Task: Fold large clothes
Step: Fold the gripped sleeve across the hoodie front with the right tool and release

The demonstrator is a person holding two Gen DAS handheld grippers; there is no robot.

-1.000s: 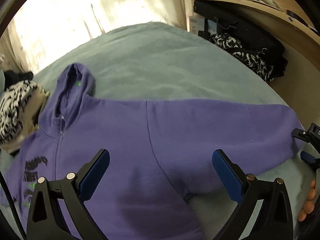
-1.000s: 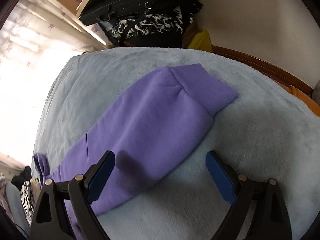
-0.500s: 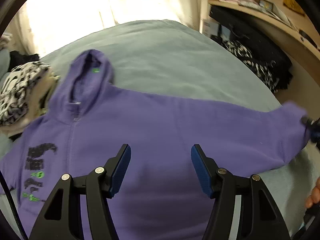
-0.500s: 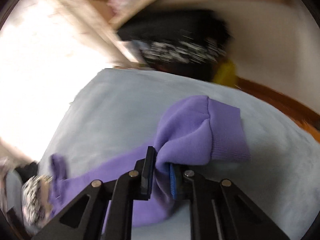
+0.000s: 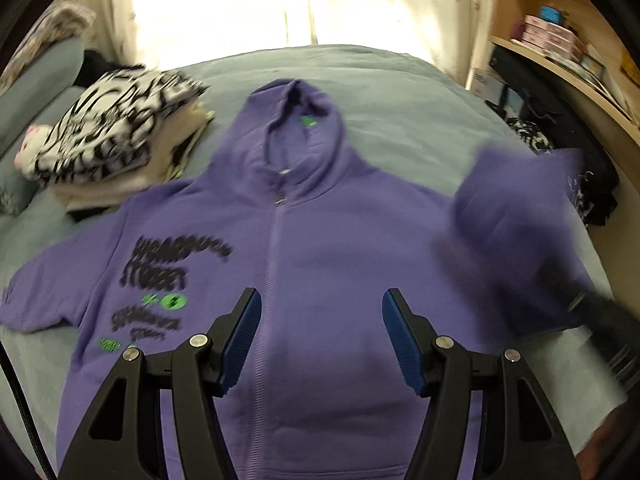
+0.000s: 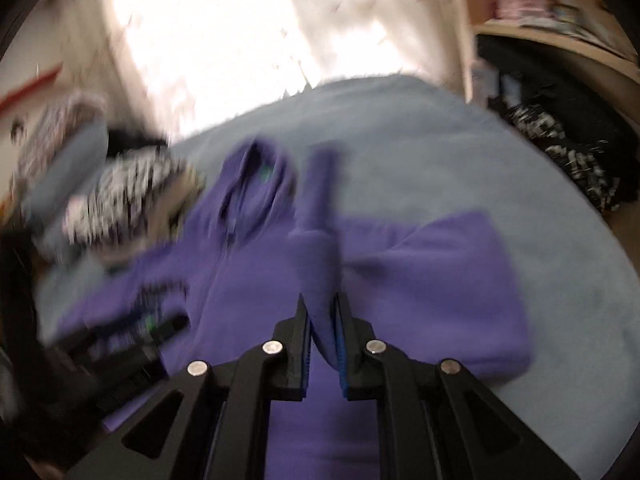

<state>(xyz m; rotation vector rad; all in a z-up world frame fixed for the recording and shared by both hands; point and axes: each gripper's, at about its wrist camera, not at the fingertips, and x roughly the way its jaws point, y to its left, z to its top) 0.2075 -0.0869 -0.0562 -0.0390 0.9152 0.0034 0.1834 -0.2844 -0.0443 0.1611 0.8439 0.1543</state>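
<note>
Since the earlier frame, the right hand-held gripper has pinched the purple sleeve and is carrying it off the bed and in over the hoodie's chest; the left hand-held gripper has narrowed and shifted from the sleeve side to above the zipper. Nearest, the left jaws are standing partly spread with nothing between the blue pads, hanging over the purple hoodie. The hoodie is lying front-up on the grey-blue bed, hood pointing toward the curtains. Left of the hood, a black-and-white patterned folded pile is sitting on the bed. Farther right, wooden shelves are holding boxes.
</note>
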